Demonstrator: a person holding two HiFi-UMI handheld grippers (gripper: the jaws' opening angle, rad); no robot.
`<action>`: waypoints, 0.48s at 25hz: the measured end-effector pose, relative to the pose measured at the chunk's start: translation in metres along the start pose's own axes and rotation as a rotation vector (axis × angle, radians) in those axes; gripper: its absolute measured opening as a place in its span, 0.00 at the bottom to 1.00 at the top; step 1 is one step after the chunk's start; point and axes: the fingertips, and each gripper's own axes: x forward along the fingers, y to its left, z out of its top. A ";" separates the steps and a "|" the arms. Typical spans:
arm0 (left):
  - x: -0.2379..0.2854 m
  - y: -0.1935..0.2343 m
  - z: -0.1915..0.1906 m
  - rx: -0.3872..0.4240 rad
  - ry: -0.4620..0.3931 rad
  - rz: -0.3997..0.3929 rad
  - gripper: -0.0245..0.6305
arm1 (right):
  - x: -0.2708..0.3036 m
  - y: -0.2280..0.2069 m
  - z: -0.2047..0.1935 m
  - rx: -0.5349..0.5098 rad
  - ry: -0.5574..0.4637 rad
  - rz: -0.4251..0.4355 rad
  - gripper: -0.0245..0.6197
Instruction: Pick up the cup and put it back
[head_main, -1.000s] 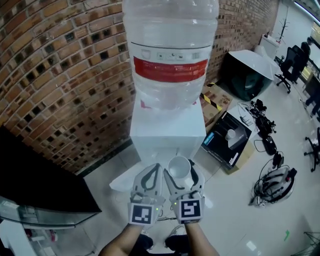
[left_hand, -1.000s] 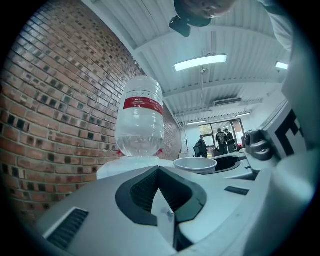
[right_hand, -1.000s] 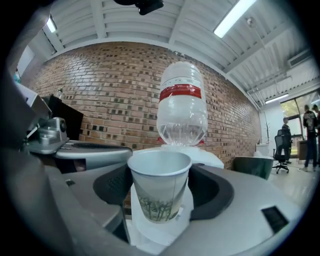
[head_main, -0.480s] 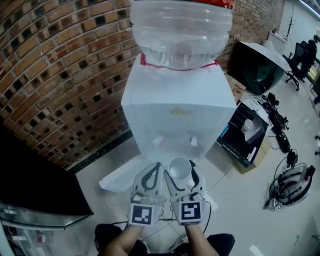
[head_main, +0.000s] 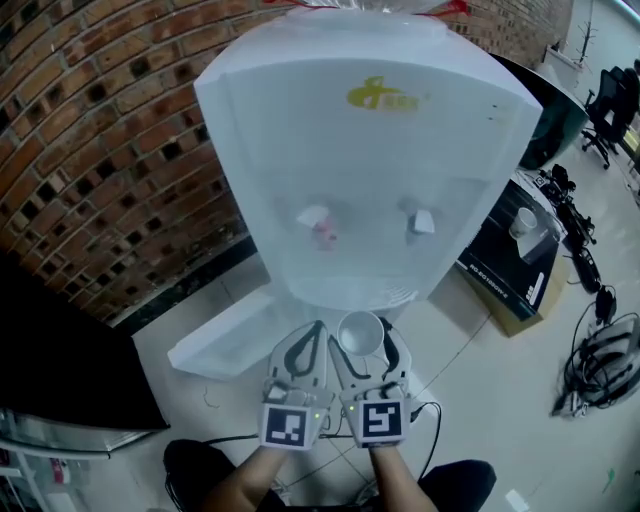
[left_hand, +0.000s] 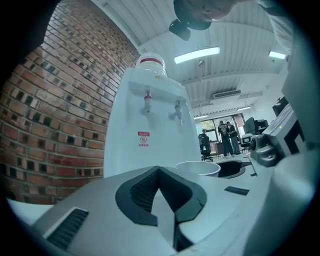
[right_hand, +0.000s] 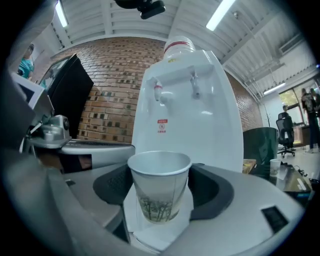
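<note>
Between right tongs (head_main: 362, 348), paper cup (right_hand: 160, 186)

White paper cup (right_hand: 159, 186) with a rolled rim and a greenish tree print low on its side. It's upright, mouth up, held off the floor between the jaws of the right gripper (head_main: 364, 348), pads on both its sides. It sits just in front of the water dispenser (head_main: 370, 180).

A brick wall (head_main: 100, 130) backs a white water dispenser (head_main: 370, 180) on pale floor (head_main: 500, 400).
</note>
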 end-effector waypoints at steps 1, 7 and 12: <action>-0.001 0.000 -0.008 0.000 -0.001 0.001 0.04 | 0.002 0.000 -0.011 0.002 0.006 0.000 0.58; -0.004 0.003 -0.061 0.000 0.037 0.005 0.04 | 0.023 -0.005 -0.065 0.001 0.019 0.000 0.58; 0.001 0.010 -0.094 -0.022 0.051 0.027 0.04 | 0.048 -0.016 -0.103 -0.009 0.001 -0.013 0.58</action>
